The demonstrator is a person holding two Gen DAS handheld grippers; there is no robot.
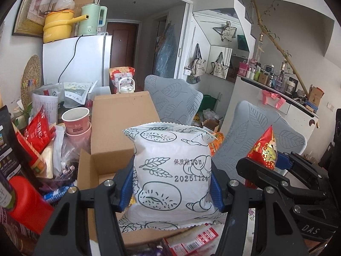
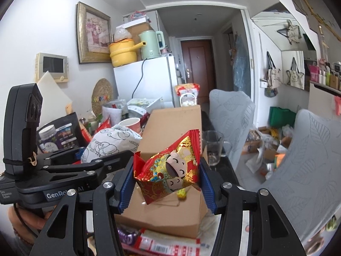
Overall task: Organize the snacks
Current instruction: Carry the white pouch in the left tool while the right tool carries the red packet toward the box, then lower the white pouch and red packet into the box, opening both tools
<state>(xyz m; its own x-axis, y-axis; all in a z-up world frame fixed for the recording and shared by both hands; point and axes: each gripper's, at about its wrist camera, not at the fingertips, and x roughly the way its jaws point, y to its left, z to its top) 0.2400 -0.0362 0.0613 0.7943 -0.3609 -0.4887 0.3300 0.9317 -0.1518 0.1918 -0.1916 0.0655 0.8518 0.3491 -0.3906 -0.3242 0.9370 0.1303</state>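
While both snack packs hung clear of the table, the scene read as follows.

White bag: the left gripper (image 1: 172, 183) pinched a puffy white bag (image 1: 172, 166) across its middle, blue pads (image 1: 127, 185) pressed into both flanks; it was held upright above the front of the open cardboard box (image 1: 121, 128).

Red pack: the right gripper (image 2: 166, 181) clamped a red-and-gold foil pack (image 2: 170, 166) by its sides, tilted, over the box (image 2: 170, 209) and just above its near wall.

Handling, white bag: it looked light and air-filled, soft film that dented under the pads; contents were probably bready and crushable, so a mid-body pinch with modest pressure seemed right.

Handling, red pack: glossy foil, likely slippery and crinkly, very light; the crimped zigzag seam at the top offered a flatter, firmer hold than the bulging belly.

Materials: matte printed plastic with line drawings on the white bag; metallic cartoon print on the red; ribbed blue rubber on the pads; plain corrugated brown card for the box, flaps standing up.

Surroundings: pink paper cups (image 1: 75, 119) stood left of the box, and a clear glass cup (image 2: 213, 147) stood right of it, near the red pack.
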